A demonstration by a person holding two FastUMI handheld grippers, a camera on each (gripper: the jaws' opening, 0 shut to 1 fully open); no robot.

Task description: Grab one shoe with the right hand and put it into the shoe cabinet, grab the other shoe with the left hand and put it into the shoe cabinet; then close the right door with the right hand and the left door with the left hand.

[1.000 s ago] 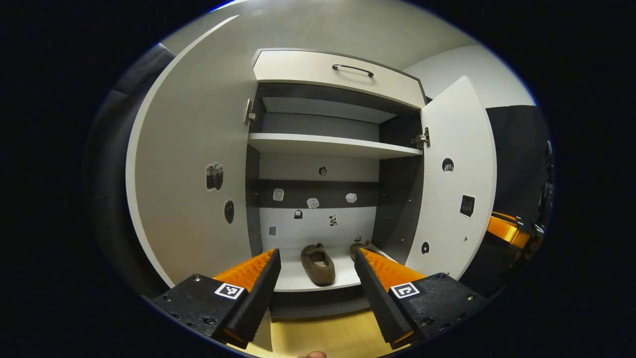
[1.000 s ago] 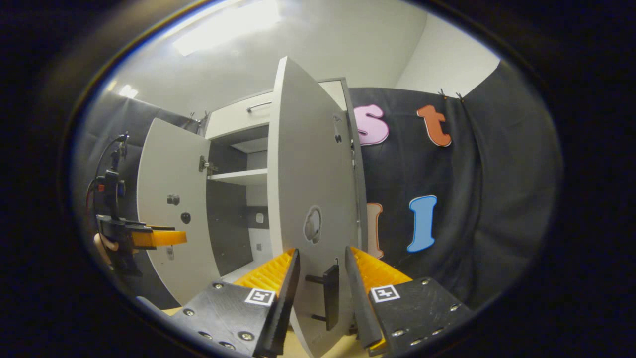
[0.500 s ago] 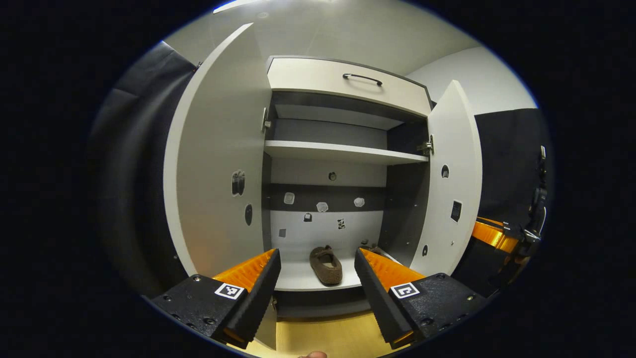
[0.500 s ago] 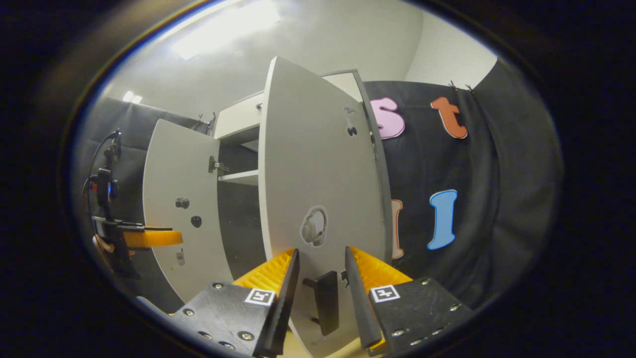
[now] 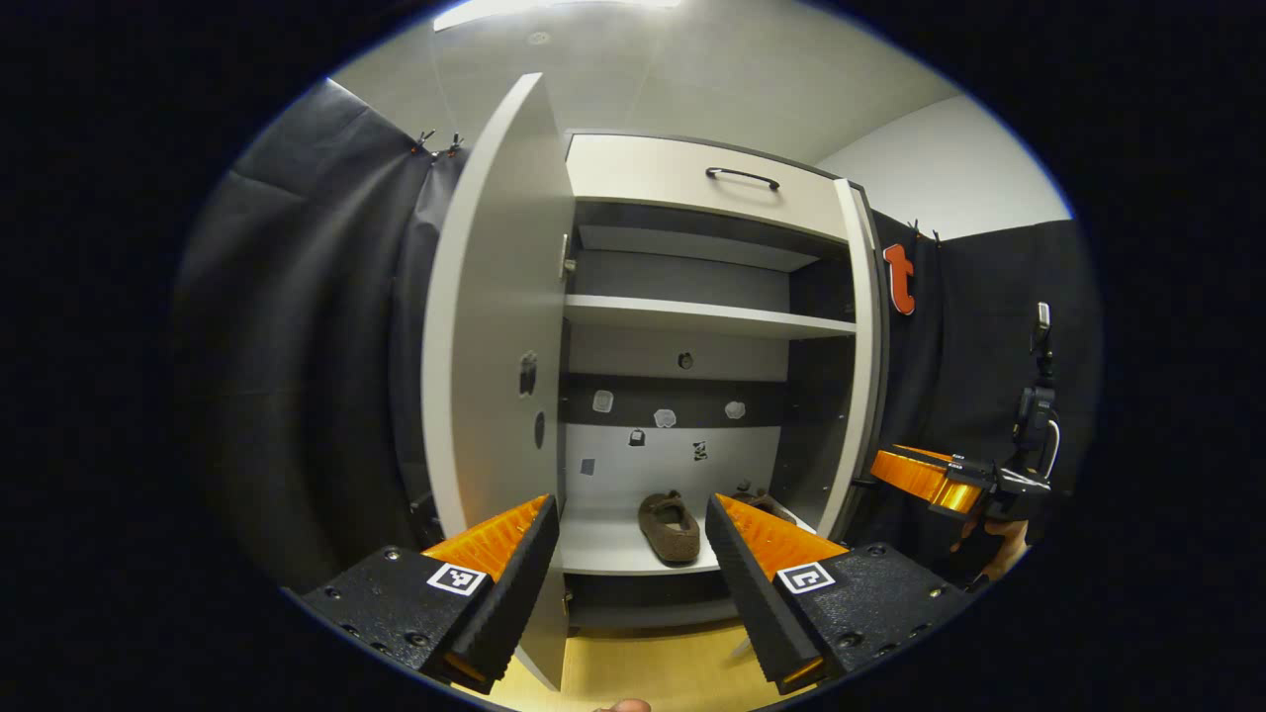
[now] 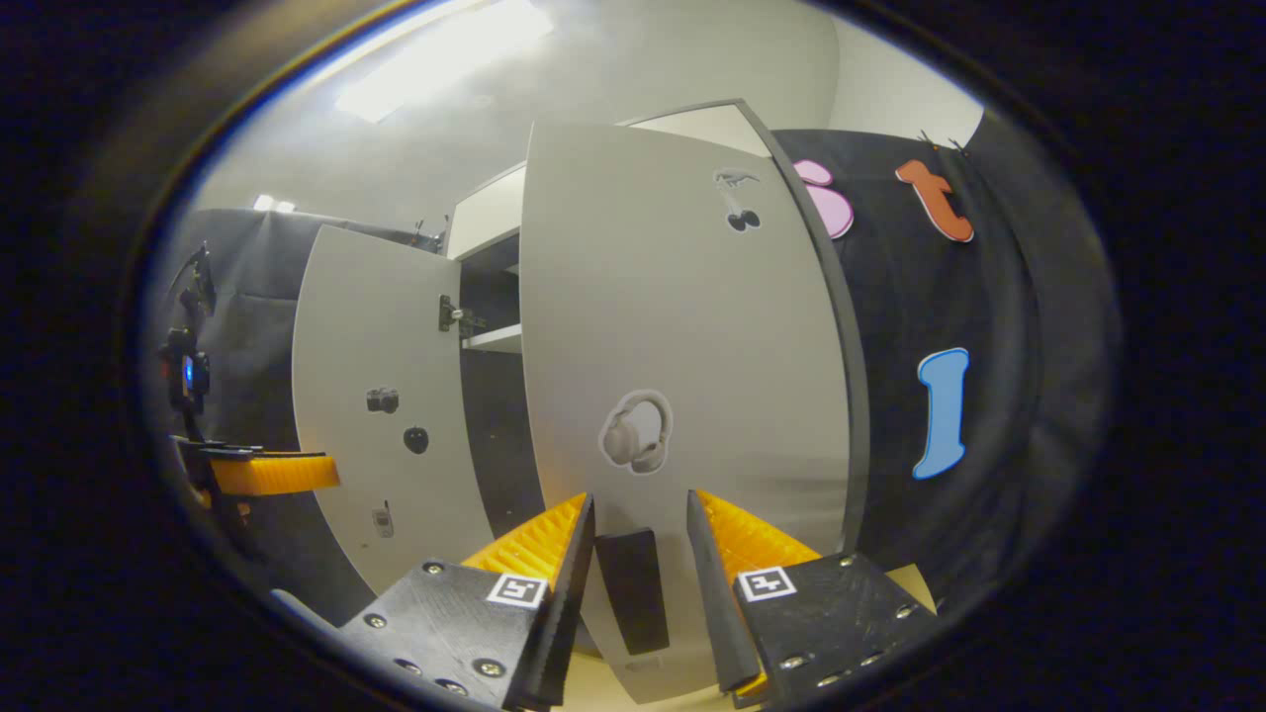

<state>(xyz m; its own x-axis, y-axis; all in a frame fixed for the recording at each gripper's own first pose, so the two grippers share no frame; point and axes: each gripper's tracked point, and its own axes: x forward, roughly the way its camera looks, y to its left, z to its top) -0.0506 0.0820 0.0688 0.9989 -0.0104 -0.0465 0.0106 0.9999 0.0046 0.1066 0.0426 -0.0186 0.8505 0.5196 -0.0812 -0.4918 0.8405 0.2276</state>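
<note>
Two brown slippers lie on the bottom shelf of the open shoe cabinet (image 5: 692,173). One slipper (image 5: 670,527) is in full sight; the other slipper (image 5: 757,499) is partly hidden behind my finger. My left gripper (image 5: 633,554) is open and empty, hovering in front of the cabinet, with the left door (image 5: 495,326) wide open beside it. The right door (image 6: 682,376) is swung partway in and looks edge-on (image 5: 860,366) from the left gripper view. My right gripper (image 6: 638,583) is open, its fingers on either side of the door's dark handle (image 6: 628,588).
The wooden floor (image 5: 653,672) runs up to the cabinet base. A drawer with a dark handle (image 5: 742,176) tops the cabinet, and a white shelf (image 5: 702,314) crosses it midway. A hand holds the right gripper (image 5: 940,475) beside the cabinet. The left gripper (image 6: 267,473) shows past the left door (image 6: 381,396).
The right door has swung far toward the cabinet front, its handle staying between my right fingers. The left gripper's view has shifted, so the left door now looks narrower.
</note>
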